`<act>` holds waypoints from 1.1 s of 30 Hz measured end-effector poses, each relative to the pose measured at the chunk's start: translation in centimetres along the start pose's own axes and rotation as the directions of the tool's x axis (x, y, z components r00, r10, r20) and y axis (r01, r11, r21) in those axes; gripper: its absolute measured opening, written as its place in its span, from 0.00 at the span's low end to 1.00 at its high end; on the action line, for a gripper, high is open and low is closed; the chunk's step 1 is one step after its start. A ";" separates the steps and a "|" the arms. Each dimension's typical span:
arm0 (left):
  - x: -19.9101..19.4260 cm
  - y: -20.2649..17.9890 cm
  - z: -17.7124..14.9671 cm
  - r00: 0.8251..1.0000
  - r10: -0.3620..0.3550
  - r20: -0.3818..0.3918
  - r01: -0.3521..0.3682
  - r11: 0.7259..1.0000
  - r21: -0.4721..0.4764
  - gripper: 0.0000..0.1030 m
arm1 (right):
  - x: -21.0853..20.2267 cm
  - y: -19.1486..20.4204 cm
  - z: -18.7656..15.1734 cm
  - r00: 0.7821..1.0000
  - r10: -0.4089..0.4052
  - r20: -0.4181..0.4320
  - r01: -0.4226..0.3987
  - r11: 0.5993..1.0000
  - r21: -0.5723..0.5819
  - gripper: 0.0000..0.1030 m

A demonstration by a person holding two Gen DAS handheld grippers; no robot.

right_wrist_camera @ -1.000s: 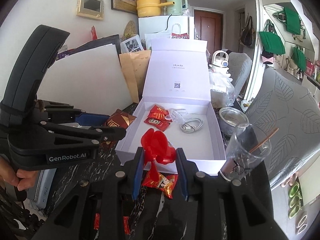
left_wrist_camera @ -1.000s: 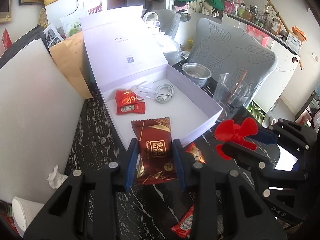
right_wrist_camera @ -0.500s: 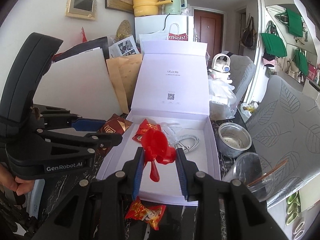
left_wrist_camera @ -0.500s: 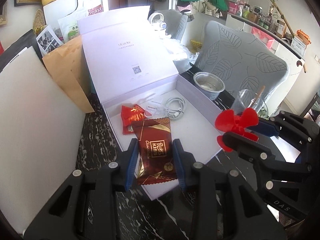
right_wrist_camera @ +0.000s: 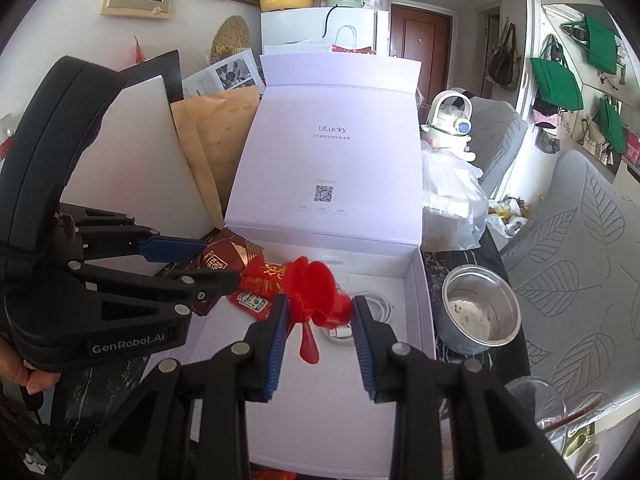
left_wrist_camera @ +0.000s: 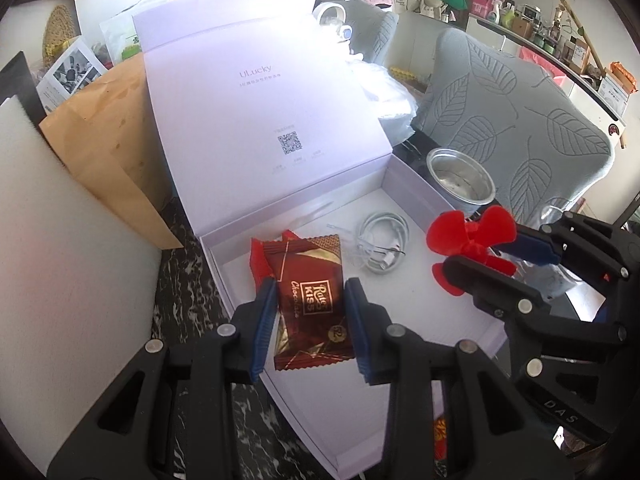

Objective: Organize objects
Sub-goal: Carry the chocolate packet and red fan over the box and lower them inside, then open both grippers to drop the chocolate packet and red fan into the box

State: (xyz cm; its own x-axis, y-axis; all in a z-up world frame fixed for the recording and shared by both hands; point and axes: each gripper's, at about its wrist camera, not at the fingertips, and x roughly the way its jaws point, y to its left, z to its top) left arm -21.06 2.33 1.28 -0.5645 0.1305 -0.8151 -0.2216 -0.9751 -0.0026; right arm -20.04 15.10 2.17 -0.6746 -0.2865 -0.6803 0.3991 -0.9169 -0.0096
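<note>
My left gripper (left_wrist_camera: 310,300) is shut on a dark red chocolate packet (left_wrist_camera: 308,296) and holds it over the near left part of the open white box (left_wrist_camera: 416,192). My right gripper (right_wrist_camera: 318,314) is shut on a red plastic fan propeller (right_wrist_camera: 316,292), held over the middle of the box (right_wrist_camera: 420,280); the propeller also shows in the left wrist view (left_wrist_camera: 468,240). Inside the box lie red sauce packets (right_wrist_camera: 256,292) and a coiled white cable (left_wrist_camera: 380,246). The left gripper and its packet (right_wrist_camera: 224,258) show at the left of the right wrist view.
A metal cup (right_wrist_camera: 480,308) stands right of the box, with a clear glass (right_wrist_camera: 540,404) nearer me. A brown envelope (left_wrist_camera: 108,148) and a white board (left_wrist_camera: 48,260) lean to the left. A grey leaf-pattern chair (left_wrist_camera: 516,128) stands behind. Red packets lie on the black marble table.
Both grippers have moved forward from in front of the box to over its inside, each carrying its object. The loose packets on the table have dropped out of view.
</note>
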 end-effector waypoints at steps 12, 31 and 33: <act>4.5 0.8 2.0 0.999 0.006 -0.038 -0.006 1.000 0.004 0.32 | 4.4 -1.4 1.6 0.999 -0.031 -0.028 0.031 1.000 -0.002 0.30; 8.0 2.0 2.5 0.995 -0.042 -0.088 0.040 0.999 -0.018 0.32 | 8.7 -1.9 2.0 0.996 -0.037 -0.083 0.036 0.999 -0.006 0.30; 8.1 1.9 2.4 0.995 -0.040 -0.091 0.039 0.999 -0.014 0.32 | 8.9 -2.0 1.9 0.995 -0.040 -0.093 0.040 0.999 -0.002 0.30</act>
State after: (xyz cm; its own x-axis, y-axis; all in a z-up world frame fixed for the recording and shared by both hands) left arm -27.95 2.01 -3.88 -0.4803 0.1527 -0.8637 -0.2320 -0.9718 -0.0428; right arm -28.07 13.88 -2.44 -0.6289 -0.2225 -0.7449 0.3734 -0.9269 -0.0383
